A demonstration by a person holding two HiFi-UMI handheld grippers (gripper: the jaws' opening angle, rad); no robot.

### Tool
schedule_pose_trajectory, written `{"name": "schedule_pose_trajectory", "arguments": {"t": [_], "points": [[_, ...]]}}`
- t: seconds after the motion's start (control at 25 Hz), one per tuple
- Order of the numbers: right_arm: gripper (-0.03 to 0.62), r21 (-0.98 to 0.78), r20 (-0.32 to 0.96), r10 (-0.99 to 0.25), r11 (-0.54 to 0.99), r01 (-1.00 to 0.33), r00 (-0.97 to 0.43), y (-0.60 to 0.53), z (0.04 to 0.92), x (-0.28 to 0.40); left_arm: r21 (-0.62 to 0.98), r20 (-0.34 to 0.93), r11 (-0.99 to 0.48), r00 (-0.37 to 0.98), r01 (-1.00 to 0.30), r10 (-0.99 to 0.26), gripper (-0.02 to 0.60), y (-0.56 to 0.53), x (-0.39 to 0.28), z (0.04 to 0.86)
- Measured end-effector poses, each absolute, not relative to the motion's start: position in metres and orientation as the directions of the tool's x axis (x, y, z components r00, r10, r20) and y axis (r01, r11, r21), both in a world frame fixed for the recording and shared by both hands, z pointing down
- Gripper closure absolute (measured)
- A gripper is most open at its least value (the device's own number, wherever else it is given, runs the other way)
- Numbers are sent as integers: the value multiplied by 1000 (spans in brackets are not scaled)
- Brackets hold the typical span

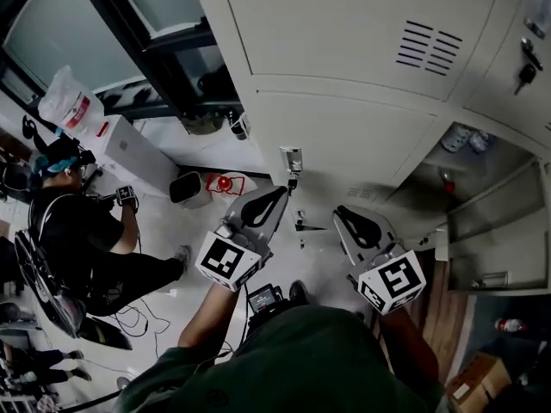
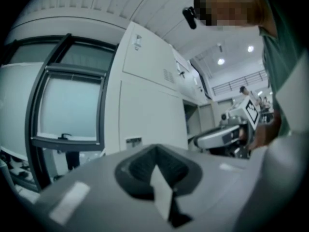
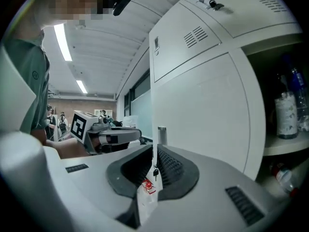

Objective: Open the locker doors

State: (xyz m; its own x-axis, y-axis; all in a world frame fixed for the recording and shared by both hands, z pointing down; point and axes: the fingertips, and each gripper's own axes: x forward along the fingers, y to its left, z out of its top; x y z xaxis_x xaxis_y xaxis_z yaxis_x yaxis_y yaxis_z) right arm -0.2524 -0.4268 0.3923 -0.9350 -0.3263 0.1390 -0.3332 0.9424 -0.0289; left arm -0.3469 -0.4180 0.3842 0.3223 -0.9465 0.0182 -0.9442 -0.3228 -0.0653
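The grey locker bank (image 1: 344, 24) rises in front of me. A lower door (image 1: 353, 132) stands closed, with a lock plate (image 1: 292, 160) and a small hanging key at its left edge. That lock plate (image 3: 161, 134) and key (image 3: 155, 172) show through the slit of my right gripper (image 3: 154, 164). My left gripper (image 1: 265, 205) and right gripper (image 1: 355, 224) hover side by side short of that door, touching nothing. Both are shut and hold nothing. In the left gripper view, the left gripper (image 2: 155, 159) points along the locker's side panel (image 2: 145, 110).
To the right, a locker (image 1: 486, 179) is open with bottles (image 1: 465, 138) inside, its door (image 1: 499, 261) swung out. Keys (image 1: 527, 71) hang on an upper door. A person (image 1: 77, 231) sits on the floor at left, near a bin (image 1: 185, 188) and a white box (image 1: 129, 149).
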Motion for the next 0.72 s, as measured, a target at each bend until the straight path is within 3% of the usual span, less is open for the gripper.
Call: {"name": "schedule_pose_trajectory", "arguments": {"t": [0.48,0.72], "points": [[571,2,159,-346,937,-350,-925,-455,420,-338,-95,-7,-351,353,-932,-936,578,-432,-391,402],[566,71,205,-411,911,-406,-888,-468,429,-358,-79,10,-365,365,-928,-931,578,-441,-400,409]]}}
